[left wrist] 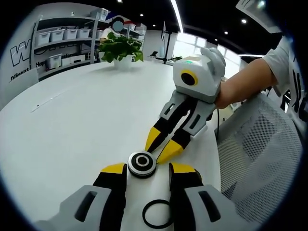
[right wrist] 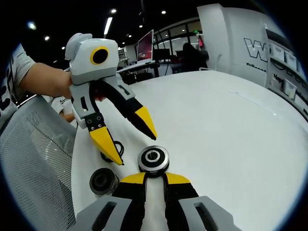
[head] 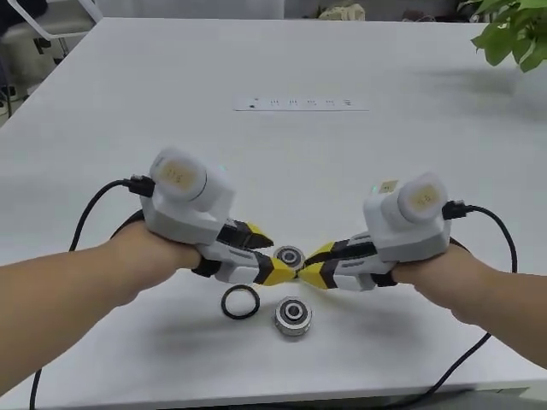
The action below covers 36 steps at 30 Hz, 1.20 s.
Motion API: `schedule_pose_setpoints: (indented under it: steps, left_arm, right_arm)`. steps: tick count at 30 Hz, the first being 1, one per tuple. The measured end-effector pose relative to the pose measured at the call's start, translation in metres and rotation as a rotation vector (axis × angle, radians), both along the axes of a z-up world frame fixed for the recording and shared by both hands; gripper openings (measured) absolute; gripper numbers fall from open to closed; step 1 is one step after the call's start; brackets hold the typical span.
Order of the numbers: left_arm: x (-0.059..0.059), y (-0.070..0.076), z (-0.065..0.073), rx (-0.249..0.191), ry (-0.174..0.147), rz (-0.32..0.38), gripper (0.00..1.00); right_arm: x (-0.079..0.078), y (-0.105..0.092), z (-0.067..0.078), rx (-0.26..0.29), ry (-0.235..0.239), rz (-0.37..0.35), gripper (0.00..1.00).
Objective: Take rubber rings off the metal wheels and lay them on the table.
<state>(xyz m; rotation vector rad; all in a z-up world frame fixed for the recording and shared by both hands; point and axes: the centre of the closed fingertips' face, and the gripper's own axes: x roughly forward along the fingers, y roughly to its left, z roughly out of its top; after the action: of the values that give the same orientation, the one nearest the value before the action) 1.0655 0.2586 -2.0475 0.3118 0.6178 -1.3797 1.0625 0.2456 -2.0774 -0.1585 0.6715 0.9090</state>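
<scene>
A small metal wheel (head: 288, 256) lies flat on the white table (head: 282, 154), between the tips of my two grippers. My left gripper (head: 275, 254) is open, its yellow jaws standing on either side of the wheel (left wrist: 142, 163). From the opposite side my right gripper (head: 306, 265) has its jaws drawn together, their tips at the wheel's (right wrist: 153, 160) rim. A loose black rubber ring (head: 240, 301) rests on the table just in front. Beside the ring (left wrist: 156, 214) sits a second wheel (head: 293, 315), which looks darker (right wrist: 103, 180).
A printed strip (head: 301, 104) lies mid-table, far from the work. A potted plant (head: 513, 34) stands at the far right corner. Black cables (head: 94, 213) trail from both grippers. A mesh chair (left wrist: 260, 159) stands at the table's near edge.
</scene>
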Motion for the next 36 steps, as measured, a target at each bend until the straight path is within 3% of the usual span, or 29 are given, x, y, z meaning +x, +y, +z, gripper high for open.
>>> schedule_pose_setpoints:
  steps: [13, 22, 26, 29, 30, 34, 36]
  left_arm:
    - [0.003, -0.006, -0.007, 0.006, 0.001, -0.005, 0.21]
    - [0.006, -0.008, -0.007, 0.015, -0.032, 0.002, 0.14]
    - [0.008, -0.008, -0.008, 0.026, -0.065, -0.001, 0.11]
    - [0.012, -0.007, -0.009, 0.044, -0.121, -0.002, 0.07]
    - [0.009, -0.008, -0.010, 0.042, -0.117, -0.012, 0.07]
    - [0.010, -0.008, -0.010, 0.052, -0.152, -0.017, 0.07]
    - [0.010, -0.008, -0.010, 0.053, -0.150, -0.010, 0.07]
  right_arm:
    - [0.000, -0.001, 0.000, 0.004, -0.002, -0.005, 0.08]
    - [0.001, -0.001, -0.001, 0.000, -0.002, -0.011, 0.07]
    - [0.001, -0.002, -0.001, 0.000, -0.002, -0.016, 0.07]
    - [0.000, -0.002, -0.001, 0.002, -0.001, -0.021, 0.06]
    - [0.000, -0.002, -0.001, 0.002, 0.000, -0.024, 0.06]
    - [0.000, -0.002, -0.001, 0.009, 0.005, -0.033, 0.06]
    - [0.000, -0.002, -0.001, 0.014, 0.010, -0.041, 0.05]
